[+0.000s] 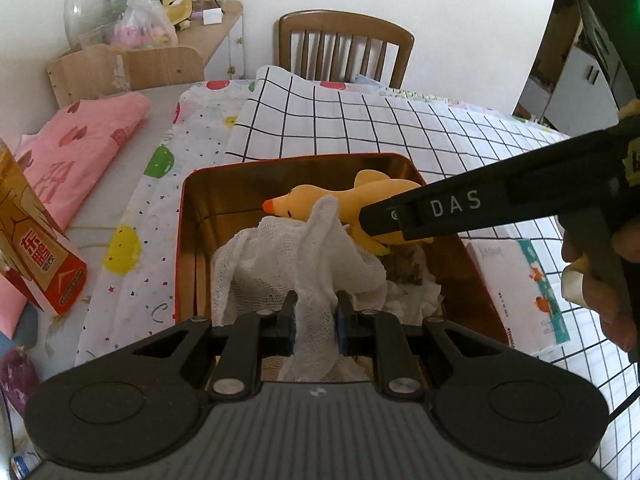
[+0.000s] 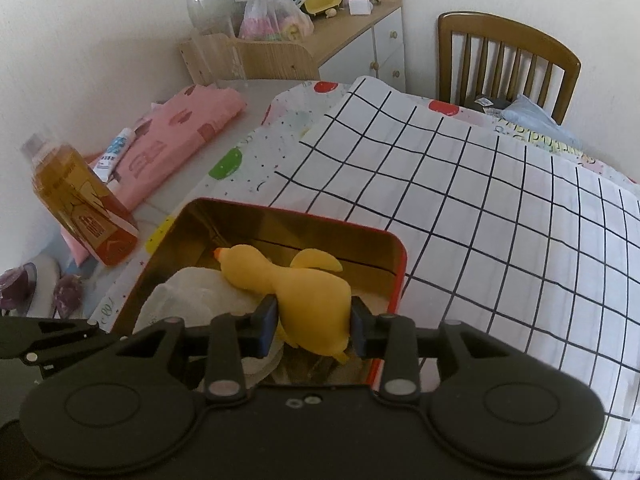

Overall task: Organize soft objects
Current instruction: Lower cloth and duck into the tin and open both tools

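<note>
Red tin [image 1: 400,159] as landmark. Yellow duck toy [image 2: 304,292] inside tin, far side, long axis slanting beak-left. Right gripper [image 2: 314,322] straddles its body, pads at flanks, contact unclear. Left gripper [image 1: 314,320] clamped on white gauze cloth [image 1: 280,256], tin's near side.

A wooden chair [image 2: 508,60] stands behind the table, an amber bottle [image 2: 80,204] beside pink fabric [image 2: 184,136]

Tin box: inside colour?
Gold inside, red rim on the tin box; clearest in right wrist view.
</note>
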Available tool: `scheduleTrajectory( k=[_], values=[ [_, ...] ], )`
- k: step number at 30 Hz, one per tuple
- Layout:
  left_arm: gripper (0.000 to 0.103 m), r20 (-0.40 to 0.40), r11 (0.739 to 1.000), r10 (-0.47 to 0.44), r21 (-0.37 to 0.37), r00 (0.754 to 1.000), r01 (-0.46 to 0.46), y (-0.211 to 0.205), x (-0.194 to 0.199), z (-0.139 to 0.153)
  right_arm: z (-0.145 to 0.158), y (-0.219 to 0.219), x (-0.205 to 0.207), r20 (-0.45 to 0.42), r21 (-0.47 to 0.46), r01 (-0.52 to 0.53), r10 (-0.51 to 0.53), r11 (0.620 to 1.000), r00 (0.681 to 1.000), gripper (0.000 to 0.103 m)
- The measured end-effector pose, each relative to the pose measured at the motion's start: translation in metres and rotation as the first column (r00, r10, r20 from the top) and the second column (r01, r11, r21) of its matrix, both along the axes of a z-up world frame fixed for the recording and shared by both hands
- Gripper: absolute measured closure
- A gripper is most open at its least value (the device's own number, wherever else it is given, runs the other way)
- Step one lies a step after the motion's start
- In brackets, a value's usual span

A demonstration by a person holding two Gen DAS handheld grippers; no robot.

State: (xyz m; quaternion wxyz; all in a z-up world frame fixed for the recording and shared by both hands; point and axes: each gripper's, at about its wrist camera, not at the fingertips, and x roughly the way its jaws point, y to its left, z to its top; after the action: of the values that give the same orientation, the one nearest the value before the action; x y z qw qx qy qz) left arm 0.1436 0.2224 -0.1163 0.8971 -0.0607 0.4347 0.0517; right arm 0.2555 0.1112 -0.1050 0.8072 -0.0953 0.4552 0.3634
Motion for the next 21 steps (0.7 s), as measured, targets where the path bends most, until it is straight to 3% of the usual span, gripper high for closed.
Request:
scheduleTrajectory(
  k=[5, 6, 8, 9, 10, 14, 21],
  values=[
    [0.080, -0.010, 1.000, 0.002, 0.012, 1.000, -0.002, -0.002, 0.002, -0.003, -0.004, 0.001, -0.001, 0.017, -0.018, -0.012, 0.012, 1.000, 1.000, 0.061],
    [0.075, -0.011, 1.000, 0.002, 0.010, 1.000, -0.002, -0.002, 0.003, -0.003, -0.005, 0.001, -0.002, 0.025, -0.022, -0.022, 0.022, 1.000, 0.999, 0.058],
    [0.057, -0.016, 1.000, 0.009, 0.012, 1.000, -0.009, -0.002, 0.003, -0.005, -0.005, 0.001, -0.005, 0.041, -0.028, -0.043, 0.045, 0.999, 0.998, 0.055],
    [0.031, -0.015, 1.000, 0.014, 0.013, 1.000, -0.014, -0.002, 0.003, -0.006, -0.004, 0.001, -0.006, 0.045, -0.024, -0.048, 0.049, 0.999, 0.998, 0.053],
    [0.021, -0.008, 1.000, 0.018, 0.009, 1.000, -0.018, -0.001, 0.002, -0.006, -0.003, -0.001, -0.006, 0.047, -0.019, -0.048, 0.049, 0.999, 0.998, 0.052],
    [0.021, -0.004, 0.999, 0.030, -0.012, 1.000, -0.030, 0.001, 0.001, -0.006, 0.002, -0.006, -0.008, 0.042, 0.020, -0.051, 0.050, 0.998, 0.998, 0.043],
    [0.021, 0.002, 0.999, 0.040, -0.016, 0.999, -0.040, 0.000, -0.005, -0.001, 0.016, -0.020, -0.016, 0.043, 0.083, -0.062, 0.059, 0.995, 0.997, 0.038]
  ],
)
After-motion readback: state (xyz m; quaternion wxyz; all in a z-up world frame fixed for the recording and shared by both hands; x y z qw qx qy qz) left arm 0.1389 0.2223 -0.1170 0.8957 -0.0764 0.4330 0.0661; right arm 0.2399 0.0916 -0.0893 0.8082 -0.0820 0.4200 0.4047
